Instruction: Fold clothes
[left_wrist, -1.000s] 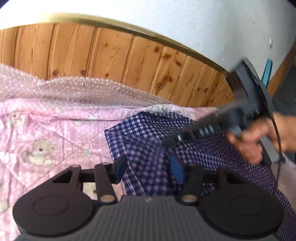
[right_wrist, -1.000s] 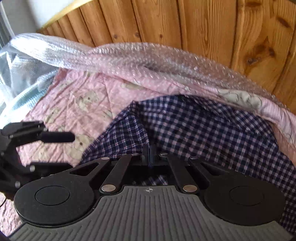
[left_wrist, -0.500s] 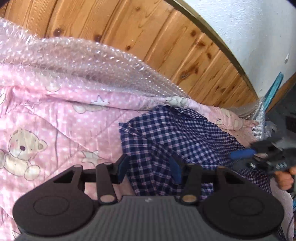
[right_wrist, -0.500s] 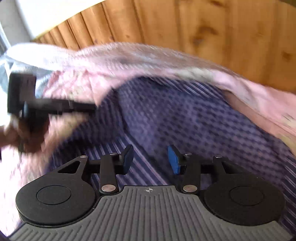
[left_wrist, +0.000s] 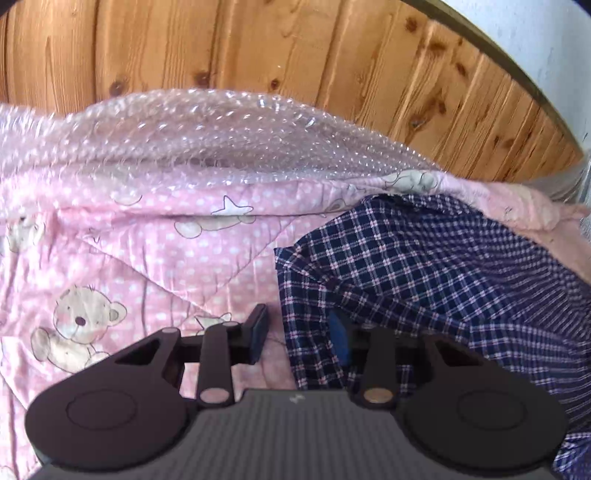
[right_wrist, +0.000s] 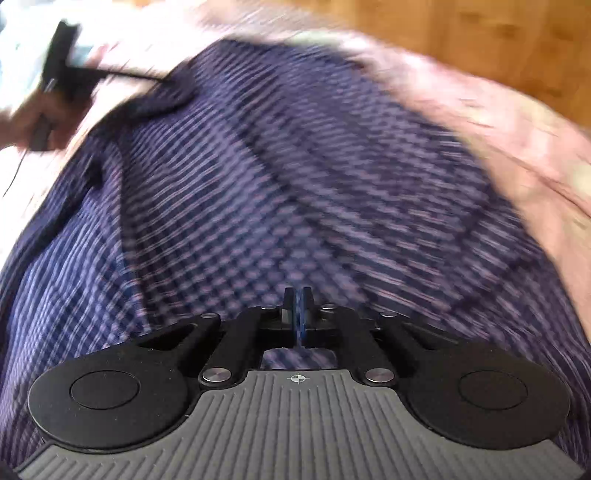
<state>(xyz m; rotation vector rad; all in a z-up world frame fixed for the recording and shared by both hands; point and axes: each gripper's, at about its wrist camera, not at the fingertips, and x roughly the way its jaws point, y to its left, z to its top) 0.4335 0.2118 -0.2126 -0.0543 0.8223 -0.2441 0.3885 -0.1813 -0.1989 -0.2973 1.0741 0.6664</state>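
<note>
Two grippers just closing up. My left gripper (left_wrist: 301, 338) is apart w/ the checked shirt's (left_wrist: 443, 273) near-left edge between the pads – no pinch yet. My right gripper (right_wrist: 297, 314) snapped together on nothing. Shirt's on the pink blanket (left_wrist: 147, 251) – fold's barely begun.

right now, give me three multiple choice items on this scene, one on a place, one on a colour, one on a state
1. Where does the bubble wrap lie?
A. along the quilt's far edge by the wood wall
B. on the shirt
C. on the floor

2. The quilt's ground colour?
A. green
B. pink
C. grey

3. The right gripper's jaws?
A. spread wide
B. out of view
C. nearly together

A: it spans the far edge below the wood panelling.
B: pink with white dots and bears.
C: they have just been closing; only a slit remains, no checked shirt visibly caught.
</note>
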